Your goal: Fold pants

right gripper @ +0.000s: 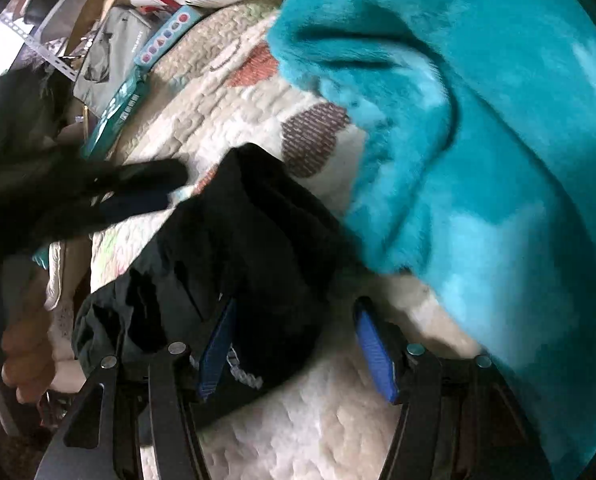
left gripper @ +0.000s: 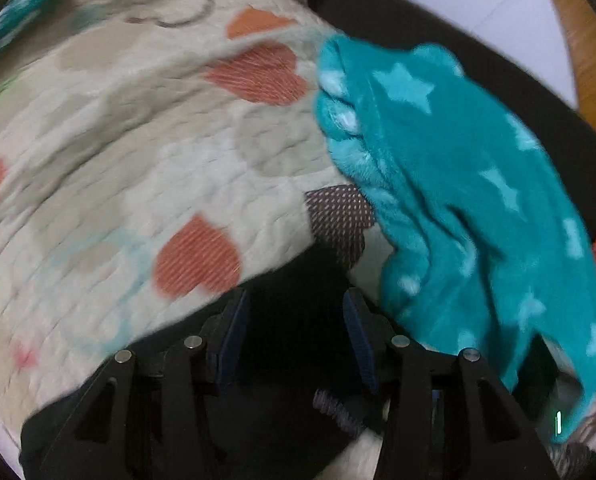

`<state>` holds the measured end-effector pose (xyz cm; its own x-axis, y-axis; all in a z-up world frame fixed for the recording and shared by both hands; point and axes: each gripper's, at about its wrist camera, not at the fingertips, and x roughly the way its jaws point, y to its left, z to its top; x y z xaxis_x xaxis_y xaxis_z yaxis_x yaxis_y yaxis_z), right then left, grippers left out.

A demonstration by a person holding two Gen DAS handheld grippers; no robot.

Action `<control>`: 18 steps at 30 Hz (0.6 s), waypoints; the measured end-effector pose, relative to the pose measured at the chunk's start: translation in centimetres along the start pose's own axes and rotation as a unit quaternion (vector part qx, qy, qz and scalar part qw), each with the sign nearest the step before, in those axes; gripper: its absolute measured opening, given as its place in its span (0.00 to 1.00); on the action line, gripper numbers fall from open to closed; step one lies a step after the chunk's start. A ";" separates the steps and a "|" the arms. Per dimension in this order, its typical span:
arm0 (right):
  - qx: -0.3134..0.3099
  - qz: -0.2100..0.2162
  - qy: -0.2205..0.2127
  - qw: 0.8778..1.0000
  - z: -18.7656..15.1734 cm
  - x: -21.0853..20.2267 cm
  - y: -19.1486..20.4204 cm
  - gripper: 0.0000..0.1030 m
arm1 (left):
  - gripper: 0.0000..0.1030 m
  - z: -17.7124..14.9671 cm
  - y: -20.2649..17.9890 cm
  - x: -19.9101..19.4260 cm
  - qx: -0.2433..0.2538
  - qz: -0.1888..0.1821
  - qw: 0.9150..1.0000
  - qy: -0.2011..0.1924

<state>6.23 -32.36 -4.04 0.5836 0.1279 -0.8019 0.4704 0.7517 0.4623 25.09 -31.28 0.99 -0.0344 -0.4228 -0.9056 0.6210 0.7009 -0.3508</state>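
The left claw (left gripper: 295,336) stands released, its blue pads apart with only dark cloth of the black pants (left gripper: 298,280) below and just ahead of them, unpinched. The quilt (left gripper: 137,168), cream with orange hearts, spreads open ahead and to its left; a teal starred fleece (left gripper: 458,200) lies bunched to its right, near the quilt's edge.

The right claw (right gripper: 298,344) is also released, tilted steeply down. The black pants (right gripper: 233,248) lie heaped ahead and left of it, the cloth touching its left pad without being gripped. The fleece (right gripper: 478,140) fills the right side. Boxes and papers (right gripper: 137,60) crowd the far left edge; their print is unreadable. A hand (right gripper: 25,364) shows at the lower left.
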 end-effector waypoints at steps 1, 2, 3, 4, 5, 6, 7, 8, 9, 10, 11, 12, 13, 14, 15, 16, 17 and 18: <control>-0.007 -0.001 -0.003 1.000 1.2 -0.3 0.0 0.66 | 0.53 0.4 -0.2 0.9 0.003 0.001 1.000 0.013; -0.017 -0.002 -0.005 1.000 1.3 -0.2 0.1 0.66 | 0.56 0.8 -0.6 2.1 0.007 0.012 1.000 0.027; -0.025 0.002 -0.006 1.000 1.6 -0.2 0.0 0.66 | 0.56 1.0 -1.0 2.8 0.014 0.029 0.999 0.034; -0.030 0.005 -0.004 1.000 2.0 -0.4 -0.8 0.63 | 0.56 1.0 -1.5 3.4 0.025 0.045 0.998 0.040; -0.030 0.011 0.001 1.000 2.1 -0.3 -0.8 0.48 | 0.54 0.9 -2.0 3.7 0.039 0.061 0.996 0.042; -0.023 0.024 0.011 0.999 2.3 -0.2 -0.8 0.41 | 0.46 0.6 -2.6 3.6 0.056 0.076 0.995 0.038; -0.021 0.032 0.015 0.999 2.5 -0.1 -0.7 0.34 | 0.43 0.2 -3.0 3.4 0.071 0.086 0.993 0.036; -0.024 0.040 0.015 0.999 2.7 -0.4 -0.3 0.29 | 0.35 -0.1 -3.1 3.0 0.076 0.087 0.993 0.031; -0.033 0.045 0.012 0.998 2.8 -0.7 0.3 0.27 | 0.28 -0.4 -3.0 2.3 0.075 0.084 0.993 0.026; -0.049 0.051 0.004 0.998 2.8 -1.4 1.2 0.26 | 0.25 -0.8 -2.8 1.4 0.069 0.076 0.995 0.019; -0.070 0.056 -0.006 0.996 2.8 -2.2 2.3 0.25 | 0.21 -1.1 -2.6 0.6 0.063 0.069 0.996 0.011; -0.089 0.058 -0.014 0.994 2.7 -2.9 3.3 0.25 | 0.20 -1.7 -2.2 -0.6 0.056 0.062 0.996 -0.001; -0.116 0.062 -0.023 0.991 2.5 -3.8 4.8 0.24 | 0.20 -2.3 -1.9 -2.0 0.050 0.054 0.997 -0.016; -0.142 0.068 -0.030 0.987 2.2 -4.7 6.2 0.24 | 0.20 -3.1 -1.5 -3.7 0.043 0.046 0.997 -0.034; -0.170 0.073 -0.036 0.982 1.7 -5.6 7.7 0.24 | 0.20 -3.9 -0.9 -5.3 0.034 0.038 0.997 -0.049; -0.191 0.077 -0.039 0.978 1.2 -6.2 8.8 0.24 | 0.19 -4.8 -0.3 -7.1 0.023 0.030 0.997 -0.067; -0.219 0.085 -0.041 0.971 0.7 -6.8 10.5 0.23 | 0.17 -5.8 0.7 -9.1 0.009 0.018 0.996 -0.087; -0.240 0.089 -0.040 0.966 0.2 -7.1 11.9 0.23 | 0.17 -6.7 1.6 -11.0 -0.006 0.008 0.995 -0.104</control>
<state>7.84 -24.42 7.23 0.6854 0.2467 -0.6851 0.0079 0.9383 0.3458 21.20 -21.68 8.76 0.1380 -0.5205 -0.8426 0.6102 0.7148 -0.3416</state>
